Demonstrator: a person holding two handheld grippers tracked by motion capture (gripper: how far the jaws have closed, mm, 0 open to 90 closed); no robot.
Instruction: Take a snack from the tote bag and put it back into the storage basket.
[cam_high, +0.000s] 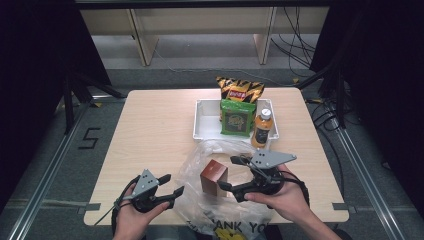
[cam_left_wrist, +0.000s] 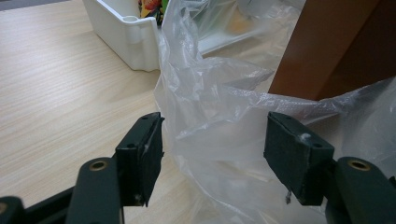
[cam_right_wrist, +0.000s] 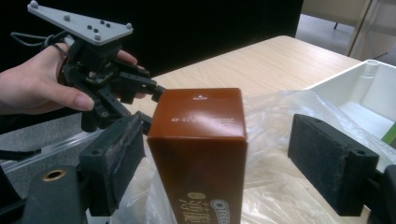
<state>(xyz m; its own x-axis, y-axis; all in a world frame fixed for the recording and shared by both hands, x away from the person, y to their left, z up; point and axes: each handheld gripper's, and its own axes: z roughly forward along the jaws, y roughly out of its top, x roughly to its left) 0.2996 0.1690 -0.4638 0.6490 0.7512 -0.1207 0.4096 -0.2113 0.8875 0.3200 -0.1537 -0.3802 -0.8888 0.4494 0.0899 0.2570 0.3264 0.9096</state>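
High view: a brown box (cam_high: 214, 175) stands upright on a clear plastic bag (cam_high: 200, 200) spread at the near edge of the wooden bench (cam_high: 150, 125). The left gripper (cam_high: 170, 185) sits at the bag's left edge, fingers released. The right gripper (cam_high: 226, 174) reaches toward the box from the right, fingers spread, one on each side of the box's right corner. Behind the bag, a white tray (cam_high: 200, 120) holds a green packet (cam_high: 236, 117) and a yellow snack bag (cam_high: 239, 91); an orange drink bottle (cam_high: 262, 127) stands at its right end.

Left gripper view: the left gripper (cam_left_wrist: 214, 149) has its fingers (cam_left_wrist: 140, 154) apart, with a fold of the plastic bag (cam_left_wrist: 215, 107) lying between them, ungripped. The brown box (cam_left_wrist: 327, 46) rises beyond, upper right; the white tray (cam_left_wrist: 121, 32) lies farther left.

Right gripper view: the right gripper (cam_right_wrist: 229, 163) is released, its fingers (cam_right_wrist: 112, 158) flanking the brown box (cam_right_wrist: 201, 149), with a clear gap on the right side. The box stands on the plastic bag (cam_right_wrist: 275, 182). The left gripper (cam_right_wrist: 149, 100) shows beyond it.
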